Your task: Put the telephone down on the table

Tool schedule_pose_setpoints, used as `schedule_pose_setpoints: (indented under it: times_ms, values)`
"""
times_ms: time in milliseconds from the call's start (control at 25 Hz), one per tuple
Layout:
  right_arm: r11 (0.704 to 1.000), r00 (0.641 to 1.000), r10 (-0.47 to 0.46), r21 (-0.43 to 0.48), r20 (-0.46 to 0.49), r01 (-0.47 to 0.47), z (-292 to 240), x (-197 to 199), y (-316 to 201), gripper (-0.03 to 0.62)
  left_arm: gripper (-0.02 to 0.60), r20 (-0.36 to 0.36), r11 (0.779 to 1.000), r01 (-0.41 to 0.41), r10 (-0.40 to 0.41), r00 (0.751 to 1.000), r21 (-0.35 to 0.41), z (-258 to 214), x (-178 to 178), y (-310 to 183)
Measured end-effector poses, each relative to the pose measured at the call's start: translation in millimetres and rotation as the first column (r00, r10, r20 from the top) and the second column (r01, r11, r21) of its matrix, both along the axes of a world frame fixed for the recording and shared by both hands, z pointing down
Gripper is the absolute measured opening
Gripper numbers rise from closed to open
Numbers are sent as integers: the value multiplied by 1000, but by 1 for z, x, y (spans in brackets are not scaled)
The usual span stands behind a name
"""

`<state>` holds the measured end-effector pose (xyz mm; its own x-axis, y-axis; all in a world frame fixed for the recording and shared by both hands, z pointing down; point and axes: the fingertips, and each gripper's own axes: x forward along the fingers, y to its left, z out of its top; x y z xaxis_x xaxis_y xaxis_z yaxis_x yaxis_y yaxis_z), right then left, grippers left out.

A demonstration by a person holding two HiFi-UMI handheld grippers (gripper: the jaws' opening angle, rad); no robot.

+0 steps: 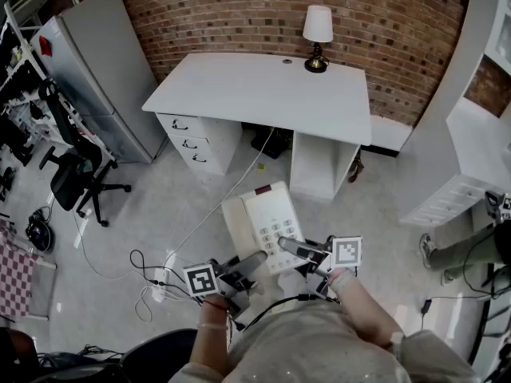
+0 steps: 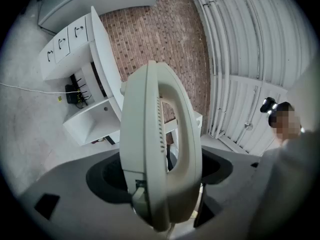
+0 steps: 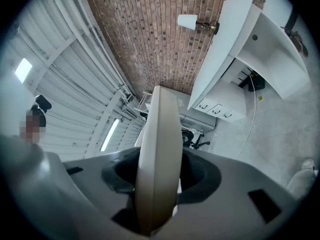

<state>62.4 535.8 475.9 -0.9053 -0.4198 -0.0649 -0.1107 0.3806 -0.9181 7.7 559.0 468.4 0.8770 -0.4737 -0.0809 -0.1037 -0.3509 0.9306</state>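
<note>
Telephone (image 1: 259, 222): cream desk set with its keypad (image 1: 275, 231) facing up, held in the air over the floor (image 1: 160, 206), in front of the surface's front edge and well apart from it.
Handset (image 2: 186, 144): seated on the telephone's left side, seen edge-on in the left gripper view.
Left gripper (image 1: 249, 266): jaws spread wide and pinching the telephone's near left part, body and handset together between them.
Right gripper (image 1: 297, 251): jaws clamped on the thinner right edge of the telephone (image 3: 157, 159), which fills the gap between them.
Surface (image 1: 239, 86): white desk against the brick wall (image 1: 239, 14); the top is bare but for the lamp.
Lamp (image 1: 317, 38): white shade, dark base, upright near the far right corner of the surface.
Drawers (image 1: 192, 138): two, under the left end of the surface, both shut.
Knee space: a dark object with cables (image 1: 267, 142) lies on the floor under the surface.
Open compartment (image 1: 319, 166): under the right end; what it holds cannot be made out.
Office chair (image 1: 76, 182): black, on the floor left of the surface.
White cable (image 1: 200, 230): runs across the floor from under the surface.
</note>
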Motion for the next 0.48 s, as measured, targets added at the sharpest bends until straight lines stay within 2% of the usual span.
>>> schedule_pose_setpoints:
  times_ms: [480]
  values:
    - [1000,1000,-16,-23,-1,16,14,-2,-73,191,380,8,1000,12,-12,1000,-18,12,0,-74]
